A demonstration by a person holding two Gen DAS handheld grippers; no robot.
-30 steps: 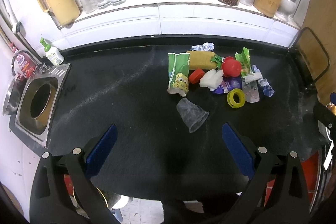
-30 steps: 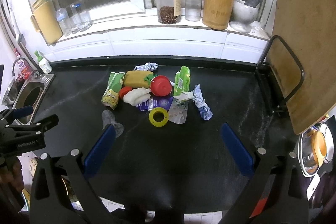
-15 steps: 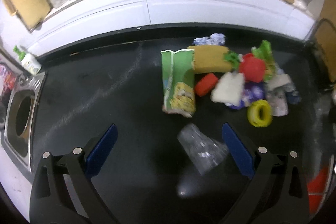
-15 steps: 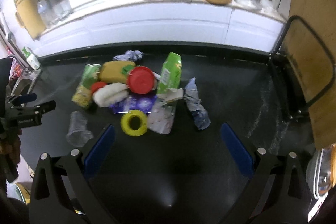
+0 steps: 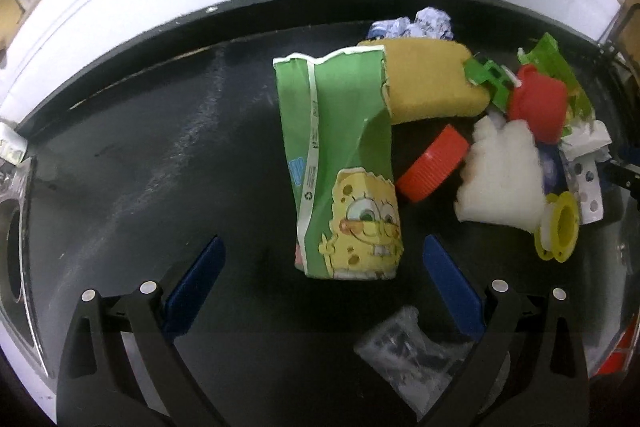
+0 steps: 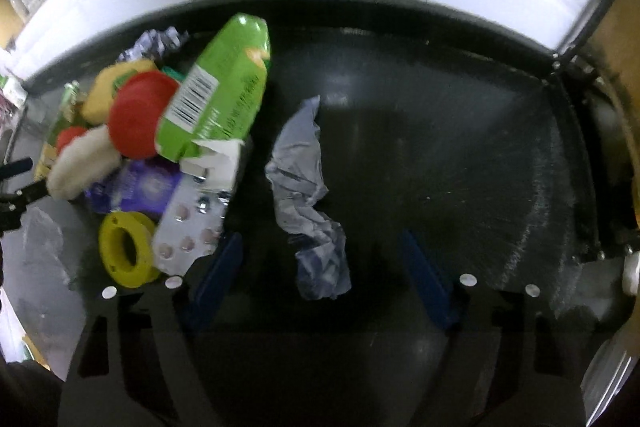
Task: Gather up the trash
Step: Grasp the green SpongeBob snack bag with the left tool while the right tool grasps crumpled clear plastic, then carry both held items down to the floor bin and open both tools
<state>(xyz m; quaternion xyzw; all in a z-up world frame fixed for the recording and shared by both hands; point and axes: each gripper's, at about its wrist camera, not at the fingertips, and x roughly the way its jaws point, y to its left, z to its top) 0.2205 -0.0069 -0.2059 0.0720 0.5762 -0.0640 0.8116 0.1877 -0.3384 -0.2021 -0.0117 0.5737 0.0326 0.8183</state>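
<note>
Left wrist view: left gripper (image 5: 322, 277) spread wide, gripping nothing, poised over the lower end of a green cartoon carton (image 5: 340, 167) lying flat on the black counter (image 5: 140, 167). Yellow sponge (image 5: 432, 83) tucked against the carton's upper right; orange cap (image 5: 434, 169) and white foam lump (image 5: 502, 183) just beside it. Crumpled clear cup (image 5: 408, 351) low down, by the right finger (image 5: 452, 287).

Right wrist view: right gripper (image 6: 326, 281) closing, pads not yet touching the crumpled paper (image 6: 310, 199) between them. Pill pack (image 6: 190, 227) and yellow tape roll (image 6: 126, 253) crowding the left finger (image 6: 216, 275); green juice box (image 6: 218, 95) and red lid (image 6: 138, 115) heaped beyond.
</note>
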